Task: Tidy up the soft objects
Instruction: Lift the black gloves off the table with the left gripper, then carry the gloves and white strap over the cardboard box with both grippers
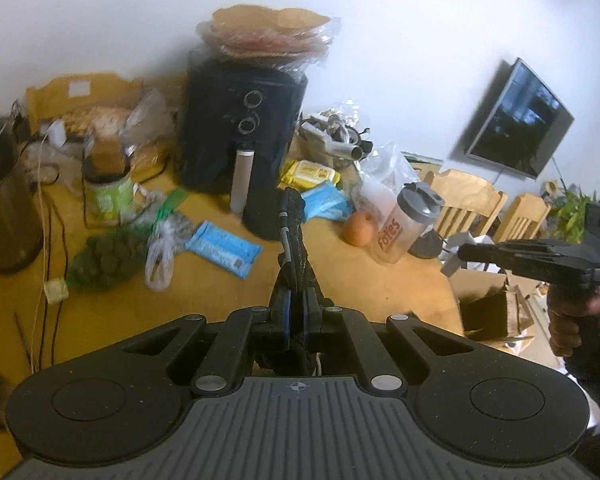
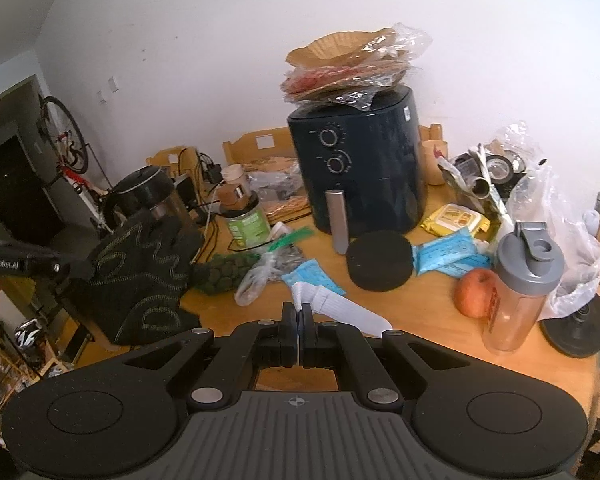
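A black glove with green stitched loops hangs off the table's left edge, and my left gripper is shut on it. In the left wrist view the same glove stands edge-on, pinched in my left gripper. A white sock is clamped at one end in my shut right gripper, its free end drooping right over the wooden table. From the left wrist view my right gripper sits at the far right, a hand below it, with a bit of the pale sock at its tip.
A black air fryer topped with bagged paper liners stands mid-table. Around it lie blue packets, a yellow wipes pack, a round black pad, an apple, a shaker bottle, a green bag and a kettle. Chairs and a cardboard box stand off the right edge.
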Tool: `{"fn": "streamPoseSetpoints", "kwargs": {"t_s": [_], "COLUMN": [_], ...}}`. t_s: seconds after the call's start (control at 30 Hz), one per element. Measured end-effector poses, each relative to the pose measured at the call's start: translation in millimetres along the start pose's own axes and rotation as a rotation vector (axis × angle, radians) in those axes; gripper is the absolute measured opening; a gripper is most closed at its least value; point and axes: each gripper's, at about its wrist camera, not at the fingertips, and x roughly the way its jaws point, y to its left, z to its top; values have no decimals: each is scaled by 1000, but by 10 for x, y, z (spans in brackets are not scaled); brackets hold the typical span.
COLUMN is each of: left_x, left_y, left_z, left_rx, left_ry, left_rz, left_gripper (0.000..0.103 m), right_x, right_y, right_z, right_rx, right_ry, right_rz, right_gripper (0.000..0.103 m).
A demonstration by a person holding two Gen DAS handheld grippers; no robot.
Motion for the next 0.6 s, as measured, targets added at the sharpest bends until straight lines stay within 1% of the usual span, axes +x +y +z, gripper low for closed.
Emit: {"fn": "streamPoseSetpoints", "kwargs": {"t_s": [0.17, 0.23, 0.4, 0.47, 0.6], "left_x": [-52, -63, 6, 38, 18], "left_y": [38, 88, 173, 186, 178], "left_z": [-249, -388, -747, -864, -989], "left_rx": [-93, -163, -290, -311, -308], "left_ry": [24, 44, 136, 170, 216], "left_rz": [-5, -21, -11, 2, 2], "left_gripper": [6, 6, 6, 6, 6], "right_x": [14, 15, -7, -18, -40], "right_y": [76, 113, 192, 206, 226], "right_z": [-6, -9, -9, -7, -15], "right_rx": [-20, -31, -59, -65, -75], "right_ry": [10, 16, 23, 26, 30], "right_rz": [34, 47, 68, 76, 83], "right_gripper": [3, 3, 3, 3, 3]}}
